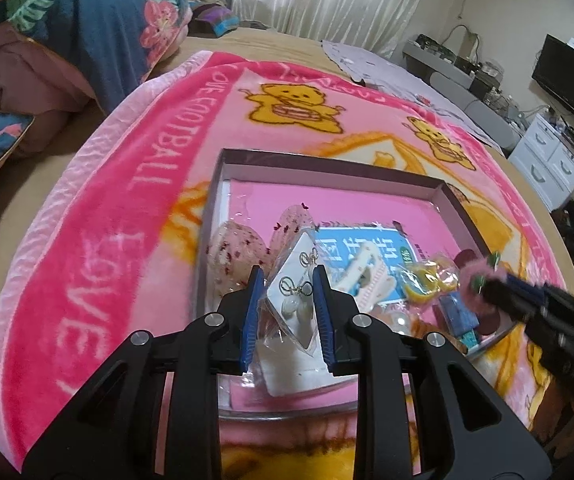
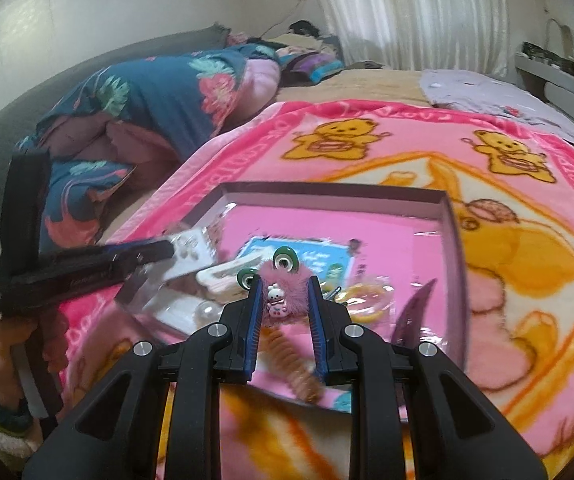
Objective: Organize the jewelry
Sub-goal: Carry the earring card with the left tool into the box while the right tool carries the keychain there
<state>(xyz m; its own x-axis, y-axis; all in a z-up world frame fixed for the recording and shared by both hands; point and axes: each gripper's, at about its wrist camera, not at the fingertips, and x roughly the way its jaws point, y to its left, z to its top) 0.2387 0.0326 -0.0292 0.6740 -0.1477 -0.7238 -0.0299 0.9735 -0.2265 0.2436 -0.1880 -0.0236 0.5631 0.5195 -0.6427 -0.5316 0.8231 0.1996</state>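
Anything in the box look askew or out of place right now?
Nothing spilled or damaged. The box is just untidy: items heaped loosely at its near end, far half bare. The earring card sits tilted in the left gripper; the right gripper holds a fuzzy pink clip.

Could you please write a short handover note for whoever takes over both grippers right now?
Left gripper: shut on an earring card in a clear sleeve, held over the near left part of the box.
Right gripper: shut on a fluffy pink hair clip with a bunny charm, held above the box's middle.
Already lying in the box: a blue card, a white hair clip, a yellow item in a bag and a speckled bow.
Done: several pieces are in the box. Left: set down both held pieces, probably inside the box, then tidy the pile.
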